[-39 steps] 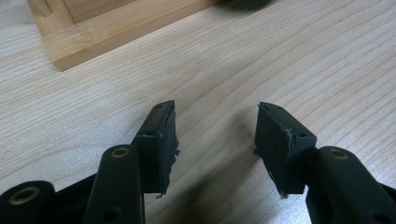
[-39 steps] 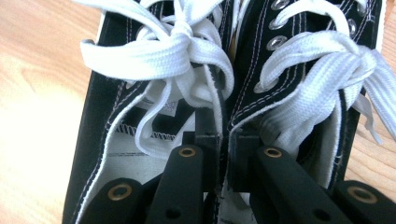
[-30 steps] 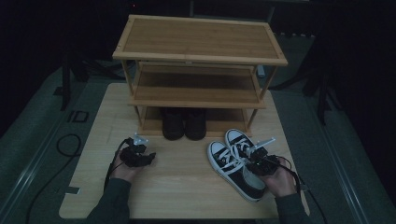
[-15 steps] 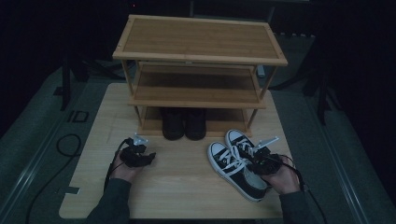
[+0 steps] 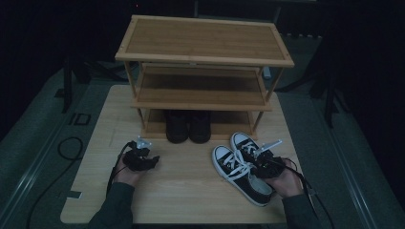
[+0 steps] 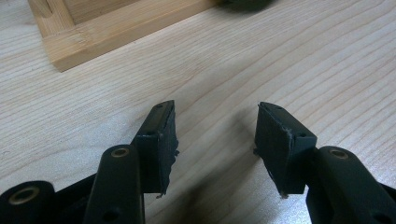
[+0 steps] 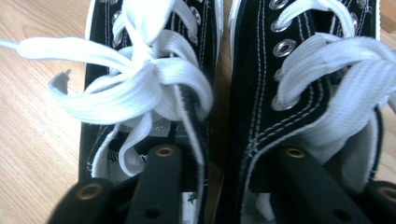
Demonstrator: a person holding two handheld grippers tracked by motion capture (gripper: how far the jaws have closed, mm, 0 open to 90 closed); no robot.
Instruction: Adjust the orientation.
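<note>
A pair of black-and-white sneakers [image 5: 242, 171] lies side by side at about 4 o'clock on the bench [image 5: 191, 191]. The right claw [image 7: 224, 179] has one jaw down inside each sneaker, pinching their two inner walls together. The left claw [image 6: 215, 140], at 8 o'clock, rests wide apart and empty on the wood. A bamboo shoe rack [image 5: 203, 71] at 12 o'clock shelters dark boots [image 5: 187, 126].

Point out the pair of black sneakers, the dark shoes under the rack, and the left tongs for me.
black sneakers [image 5: 239, 174]: high view, on the white laces of the left shoe.
dark shoes [image 5: 187, 127]: high view, where the pair meets, on the rack's bottom shelf.
left tongs [image 6: 215, 133]: left gripper view, midway between the two open tips.
</note>
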